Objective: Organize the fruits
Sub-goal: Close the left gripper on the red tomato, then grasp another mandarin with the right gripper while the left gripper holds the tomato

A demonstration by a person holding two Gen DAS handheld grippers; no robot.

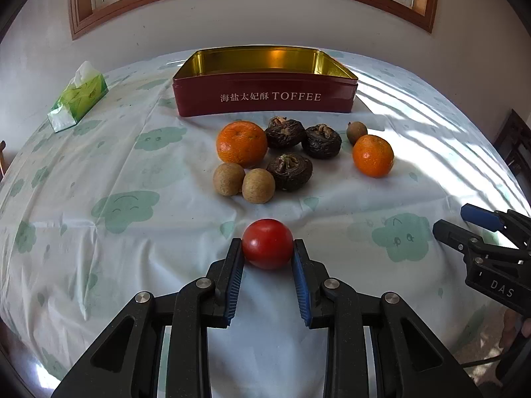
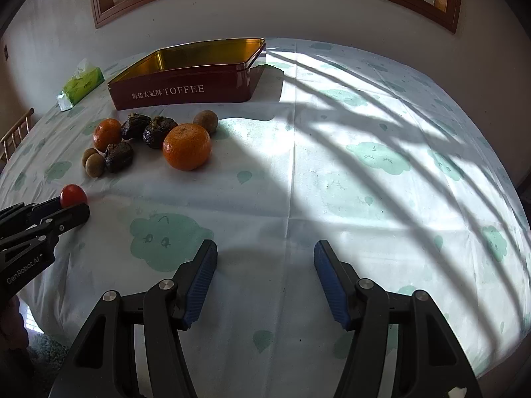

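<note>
A small red tomato [image 1: 267, 243] sits on the tablecloth between the blue pads of my left gripper [image 1: 267, 248], which is shut on it; the same tomato [image 2: 73, 195] shows at the left of the right wrist view. Beyond it lie two oranges [image 1: 241, 148] [image 1: 373, 155], three dark wrinkled fruits [image 1: 289, 171] and three small brown fruits [image 1: 258, 185]. An open red toffee tin [image 1: 265, 98] with a gold inside stands behind them. My right gripper [image 2: 265, 255] hangs open over bare cloth with nothing between its fingers.
A green tissue pack [image 1: 79, 99] lies at the far left of the table. The round table's cloth [image 2: 365, 182] has cloud prints and striped window shadows on the right. A wooden chair back [image 2: 15, 134] shows past the left edge.
</note>
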